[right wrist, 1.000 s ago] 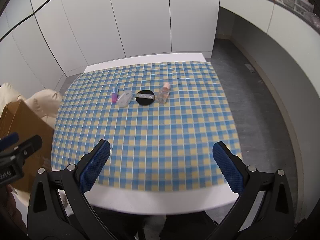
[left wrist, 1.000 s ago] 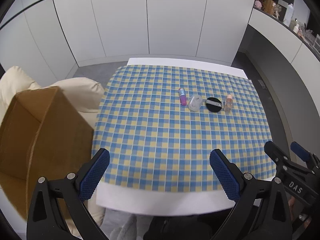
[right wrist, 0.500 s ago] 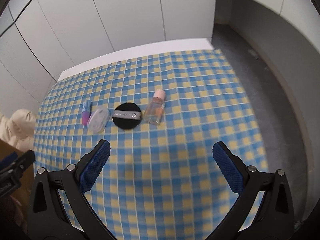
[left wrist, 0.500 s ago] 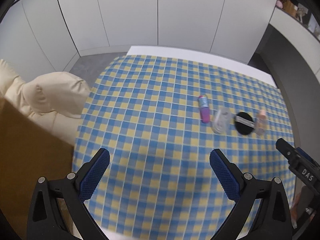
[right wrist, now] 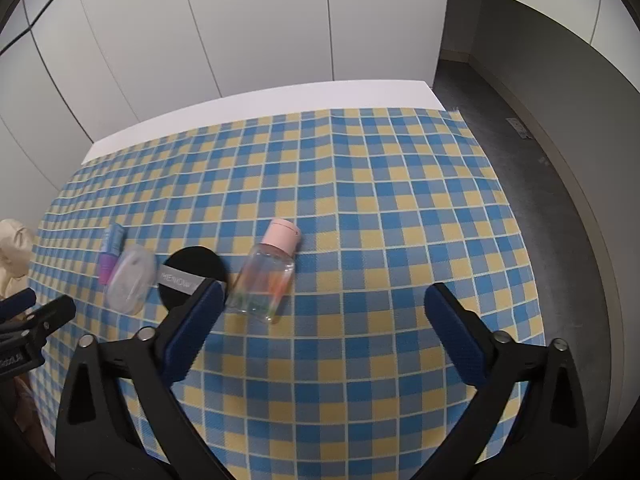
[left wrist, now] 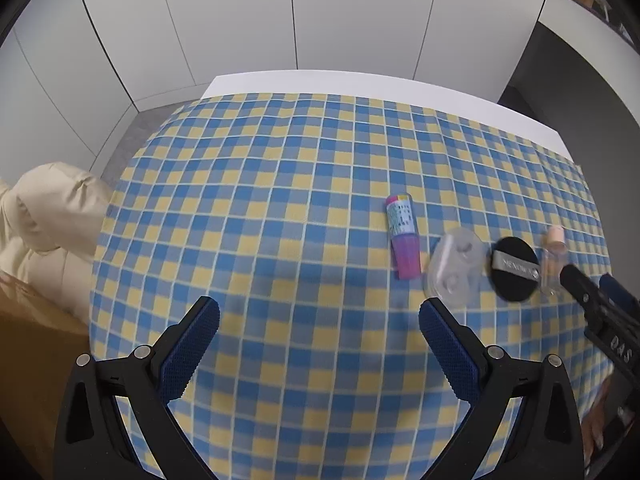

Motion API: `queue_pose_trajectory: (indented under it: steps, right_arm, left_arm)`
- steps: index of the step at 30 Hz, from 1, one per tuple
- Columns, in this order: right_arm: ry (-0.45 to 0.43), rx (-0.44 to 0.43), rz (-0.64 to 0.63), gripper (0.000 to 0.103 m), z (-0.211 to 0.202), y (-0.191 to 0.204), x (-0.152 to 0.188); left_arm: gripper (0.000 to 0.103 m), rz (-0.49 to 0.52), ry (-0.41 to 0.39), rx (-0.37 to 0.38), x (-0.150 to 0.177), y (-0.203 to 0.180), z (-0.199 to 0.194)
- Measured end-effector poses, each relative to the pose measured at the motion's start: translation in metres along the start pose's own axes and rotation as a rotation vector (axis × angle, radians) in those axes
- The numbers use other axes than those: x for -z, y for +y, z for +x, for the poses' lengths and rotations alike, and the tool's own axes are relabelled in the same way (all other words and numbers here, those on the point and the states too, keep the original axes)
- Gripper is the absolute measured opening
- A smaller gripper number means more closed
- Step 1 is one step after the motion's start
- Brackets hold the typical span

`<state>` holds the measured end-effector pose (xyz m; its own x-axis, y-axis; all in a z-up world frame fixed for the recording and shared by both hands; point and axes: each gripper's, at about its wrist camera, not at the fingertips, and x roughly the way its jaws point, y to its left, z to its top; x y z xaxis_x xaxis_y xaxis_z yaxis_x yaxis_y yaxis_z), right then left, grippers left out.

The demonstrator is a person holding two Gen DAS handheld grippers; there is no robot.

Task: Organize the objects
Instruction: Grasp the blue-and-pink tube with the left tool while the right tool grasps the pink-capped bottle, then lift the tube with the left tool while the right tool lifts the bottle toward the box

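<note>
A blue, yellow and grey checked cloth [right wrist: 360, 208] with thin white lines covered the white surface [left wrist: 360, 80]. On it: a purple tube [left wrist: 402, 232] with a blue label, a clear frosted case [left wrist: 454, 268], a black round puff [right wrist: 194, 268] with a grey band, a clear bottle [right wrist: 264, 280] with a pink cap, orange and green showing inside

— What do you have around you?
— White panelled walls [left wrist: 340, 12], a grey floor [right wrist: 532, 168], and your white counter [right wrist: 280, 100] under a blue-and-yellow checked cloth [left wrist: 280, 208].
— To your left?
— A cream cushion [left wrist: 52, 204] beside a brown cardboard box [left wrist: 36, 360].
</note>
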<state>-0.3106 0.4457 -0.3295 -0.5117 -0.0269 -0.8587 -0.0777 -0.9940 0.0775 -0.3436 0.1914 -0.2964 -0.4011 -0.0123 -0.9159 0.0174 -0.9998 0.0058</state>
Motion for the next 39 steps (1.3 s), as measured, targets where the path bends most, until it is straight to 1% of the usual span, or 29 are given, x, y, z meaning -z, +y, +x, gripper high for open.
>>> queue_pose_trajectory:
  steps: [3,5,6,7,8,9,10,11,12,13,14,15,16,17,18,19,20,29,32,39]
  right_arm:
    - [0.007,-0.012,-0.013,0.1,0.009,0.007,0.0]
    - [0.0,0.016,-0.041,0.096,0.013,0.017,0.0]
    - [-0.002,0.04,-0.051,0.088,0.015,0.022,0.0]
    - [0.005,0.06,-0.059,0.075,0.019,0.026,-0.001]
    - [0.02,0.063,-0.059,0.065,0.023,0.028,0.0]
    - [0.009,0.07,-0.06,0.06,0.023,0.03,0.0]
    - [0.004,0.073,-0.061,0.049,0.024,0.032,0.001]
    - [-0.002,0.07,-0.063,0.045,0.023,0.034,0.002]
    - [-0.004,0.07,-0.067,0.035,0.024,0.036,0.003]
    - [-0.005,0.07,-0.071,0.031,0.024,0.038,0.004]
    - [-0.008,0.071,-0.076,0.03,0.024,0.039,0.006]
    - [-0.01,0.07,-0.079,0.029,0.024,0.041,0.006]
    - [-0.013,0.068,-0.082,0.029,0.024,0.042,0.008]
    - [-0.015,0.068,-0.084,0.029,0.025,0.042,0.009]
    - [-0.019,0.068,-0.087,0.029,0.023,0.041,0.011]
    - [-0.021,0.071,-0.091,0.029,0.023,0.042,0.011]
    - [-0.023,0.075,-0.094,0.029,0.022,0.041,0.013]
    - [-0.013,0.065,-0.064,0.029,0.019,0.039,0.013]
    - [0.001,0.076,-0.068,0.029,0.017,0.039,0.012]
    - [-0.009,0.056,-0.082,0.029,0.003,0.049,0.008]
  left_arm:
    - [0.1,-0.017,-0.002,0.029,-0.007,-0.004,0.006]
    - [0.1,-0.024,-0.023,0.041,-0.013,-0.008,0.007]
    - [0.1,-0.025,-0.038,0.039,-0.016,-0.01,0.006]
    - [0.099,-0.025,-0.057,0.03,-0.019,-0.013,0.006]
    - [0.099,-0.015,-0.078,0.018,-0.022,-0.017,0.008]
    - [0.098,-0.006,-0.085,0.011,-0.025,-0.02,0.01]
    - [0.093,0.005,-0.089,0.005,-0.027,-0.023,0.013]
    - [0.088,0.016,-0.084,0.001,-0.031,-0.027,0.018]
    - [0.078,0.021,-0.072,0.0,-0.033,-0.029,0.024]
    - [0.072,0.024,-0.054,0.007,-0.036,-0.031,0.03]
    - [0.07,0.02,-0.02,0.013,-0.038,-0.032,0.038]
    - [0.062,0.012,0.005,0.018,-0.038,-0.03,0.043]
    - [0.051,0.011,-0.026,0.015,-0.038,-0.031,0.041]
    - [0.049,0.015,-0.027,0.012,-0.039,-0.031,0.041]
    - [0.039,0.018,-0.026,0.017,-0.04,-0.032,0.041]
    - [0.025,0.02,-0.026,0.017,-0.039,-0.033,0.039]
    - [0.018,0.026,-0.024,0.019,-0.04,-0.033,0.038]
    - [0.018,0.021,-0.015,-0.012,-0.028,-0.032,0.036]
    - [0.018,0.024,-0.01,-0.01,-0.022,-0.029,0.034]
    - [0.018,0.036,-0.012,-0.014,-0.01,-0.023,0.014]
